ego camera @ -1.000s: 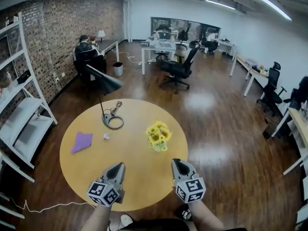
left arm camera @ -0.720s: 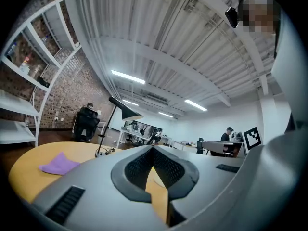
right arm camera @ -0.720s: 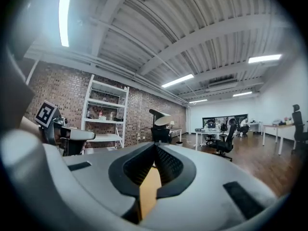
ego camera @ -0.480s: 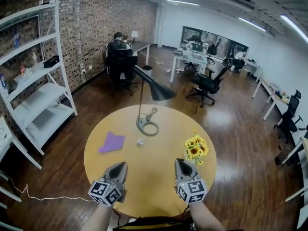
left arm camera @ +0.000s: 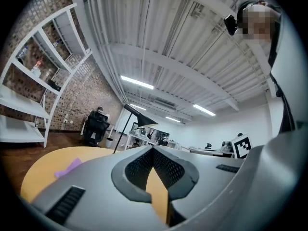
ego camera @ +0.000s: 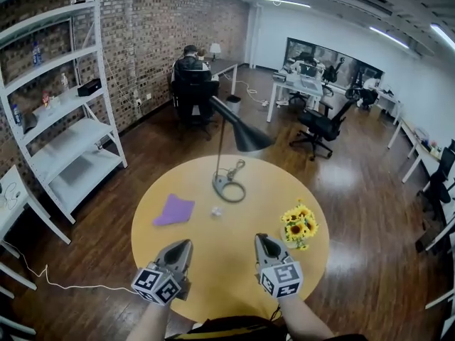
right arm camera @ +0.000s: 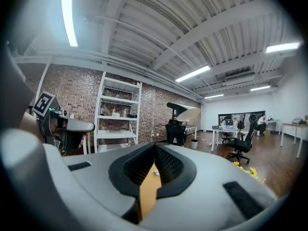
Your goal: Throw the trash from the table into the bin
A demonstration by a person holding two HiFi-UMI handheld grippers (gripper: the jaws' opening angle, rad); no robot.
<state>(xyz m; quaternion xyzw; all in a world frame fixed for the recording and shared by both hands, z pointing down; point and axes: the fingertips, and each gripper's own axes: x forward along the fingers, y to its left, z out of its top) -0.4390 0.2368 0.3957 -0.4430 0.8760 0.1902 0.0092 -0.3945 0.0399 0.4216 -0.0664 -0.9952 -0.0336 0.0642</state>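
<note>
Small white crumpled wad (ego camera: pixel 216 210) sits mid-table (ego camera: pixel 220 265), ahead of both grippers, between their lines. No long axis I can read. Purple sheet (ego camera: pixel 175 209) lies straight ahead of left gripper (ego camera: pixel 183 246). Left gripper marginally nearer wad than right gripper (ego camera: pixel 262 241). Both pairs of jaws closed together, nothing held. My call: left reaches first.

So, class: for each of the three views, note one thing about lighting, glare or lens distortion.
Head view: the wide lens bows the white shelf uprights, and pale glare patches sit on the wooden floor. Left gripper view: dark rounded corners frame the picture, and the left gripper looms large. Right gripper view: the ceiling light strip is blown out white.
</note>
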